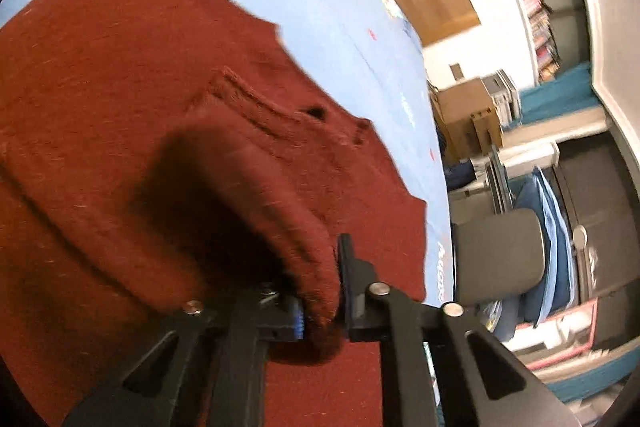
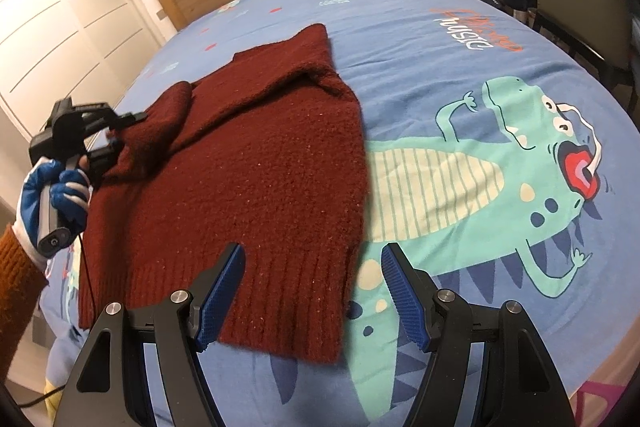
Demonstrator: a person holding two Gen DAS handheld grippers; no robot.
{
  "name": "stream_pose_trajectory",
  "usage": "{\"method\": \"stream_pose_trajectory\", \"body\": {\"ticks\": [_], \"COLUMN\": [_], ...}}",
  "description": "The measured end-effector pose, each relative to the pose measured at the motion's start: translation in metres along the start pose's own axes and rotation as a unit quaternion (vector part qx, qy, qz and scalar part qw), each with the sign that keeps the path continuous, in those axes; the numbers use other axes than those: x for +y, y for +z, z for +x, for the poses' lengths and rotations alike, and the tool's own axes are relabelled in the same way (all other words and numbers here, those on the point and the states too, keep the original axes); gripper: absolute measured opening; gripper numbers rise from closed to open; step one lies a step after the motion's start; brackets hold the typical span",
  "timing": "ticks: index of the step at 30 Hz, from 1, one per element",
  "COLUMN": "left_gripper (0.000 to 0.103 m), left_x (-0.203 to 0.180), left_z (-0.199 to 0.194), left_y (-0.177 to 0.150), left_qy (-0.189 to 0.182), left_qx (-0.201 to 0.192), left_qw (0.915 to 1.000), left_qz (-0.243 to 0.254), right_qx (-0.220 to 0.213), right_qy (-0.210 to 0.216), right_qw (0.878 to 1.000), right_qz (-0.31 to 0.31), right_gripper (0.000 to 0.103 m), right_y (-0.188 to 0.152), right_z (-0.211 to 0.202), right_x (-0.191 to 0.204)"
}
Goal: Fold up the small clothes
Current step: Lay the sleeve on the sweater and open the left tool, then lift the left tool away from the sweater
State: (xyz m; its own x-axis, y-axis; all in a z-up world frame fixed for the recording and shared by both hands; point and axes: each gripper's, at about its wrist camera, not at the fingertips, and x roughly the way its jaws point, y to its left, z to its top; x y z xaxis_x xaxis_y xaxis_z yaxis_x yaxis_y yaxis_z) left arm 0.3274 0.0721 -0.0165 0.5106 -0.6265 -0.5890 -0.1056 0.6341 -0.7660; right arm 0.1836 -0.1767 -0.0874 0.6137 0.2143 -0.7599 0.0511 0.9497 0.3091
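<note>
right now your left gripper (image 1: 320,291) is clenched on a sleeve cuff (image 1: 316,287) of the dark red sweater (image 2: 240,163), which lies flat on the dinosaur bedspread (image 2: 460,75), hem toward you. your right gripper (image 2: 312,287) hangs released just above the hem's right corner, near 6 o'clock. in the right wrist view the sweater's long axis runs from 6 toward 11 o'clock, so the sleeve probably has to travel across the body toward 3 o'clock; your left hand (image 2: 52,199) is nearer.
</note>
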Motion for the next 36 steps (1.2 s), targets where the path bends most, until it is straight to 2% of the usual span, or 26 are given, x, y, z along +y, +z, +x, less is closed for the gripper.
{"method": "stream_pose_trajectory", "body": {"ticks": [4, 9, 11, 12, 16, 19, 21, 24, 27, 31, 33, 34, 36], "left_gripper": [0.008, 0.009, 0.022, 0.024, 0.035, 0.035, 0.035, 0.035, 0.035, 0.035, 0.036, 0.041, 0.042], "left_x": [-0.026, -0.044, -0.044, -0.044, -0.05, -0.058, -0.068, -0.074, -0.071, -0.047, -0.046, -0.049, -0.054], "left_z": [0.02, 0.047, 0.054, 0.056, 0.054, 0.044, 0.039, 0.035, 0.04, 0.064, 0.069, 0.071, 0.07], "left_y": [-0.015, -0.035, -0.041, -0.044, -0.056, -0.06, -0.059, -0.059, -0.066, -0.094, -0.104, -0.109, -0.116], "left_qy": [-0.002, 0.036, 0.044, 0.044, 0.035, 0.006, -0.001, 0.029, 0.086, 0.159, 0.174, 0.178, 0.166], "left_qx": [0.022, 0.06, 0.071, 0.076, 0.093, 0.085, 0.071, 0.043, 0.021, 0.041, 0.038, 0.035, 0.038], "left_qw": [0.9989, 0.9939, 0.9924, 0.9919, 0.9882, 0.9878, 0.9868, 0.9816, 0.9711, 0.9528, 0.9458, 0.9428, 0.9427], "left_qz": [0.04, 0.085, 0.091, 0.091, 0.116, 0.13, 0.146, 0.184, 0.222, 0.255, 0.271, 0.279, 0.287], "right_qx": [0.0, -0.002, -0.003, -0.004, -0.005, -0.004, -0.004, -0.004, -0.005, -0.005, -0.005, -0.006, -0.006], "right_qy": [0.003, 0.001, 0.0, 0.0, -0.001, 0.0, 0.0, 0.001, 0.001, 0.0, -0.002, -0.003, -0.004], "right_qw": [1.0, 1.0, 1.0, 1.0, 1.0, 1.0, 1.0, 1.0, 1.0, 1.0, 1.0, 1.0, 1.0], "right_qz": [0.001, 0.0, 0.001, 0.002, 0.003, 0.002, 0.0, 0.001, 0.001, 0.001, 0.002, 0.002, 0.002], "right_gripper": [0.072, 0.072, 0.072, 0.072, 0.072, 0.072, 0.072, 0.072, 0.072, 0.072, 0.072, 0.072, 0.072], "right_y": [0.0, 0.001, 0.001, 0.002, 0.001, 0.001, 0.001, 0.002, 0.003, 0.004, 0.005, 0.006, 0.007], "right_z": [0.001, -0.001, -0.002, -0.002, -0.003, -0.003, -0.002, -0.001, -0.001, 0.0, -0.001, -0.001, -0.001], "right_x": [-0.001, -0.004, -0.005, -0.006, -0.005, -0.003, -0.002, -0.002, -0.003, -0.004, -0.004, -0.005, -0.005]}}
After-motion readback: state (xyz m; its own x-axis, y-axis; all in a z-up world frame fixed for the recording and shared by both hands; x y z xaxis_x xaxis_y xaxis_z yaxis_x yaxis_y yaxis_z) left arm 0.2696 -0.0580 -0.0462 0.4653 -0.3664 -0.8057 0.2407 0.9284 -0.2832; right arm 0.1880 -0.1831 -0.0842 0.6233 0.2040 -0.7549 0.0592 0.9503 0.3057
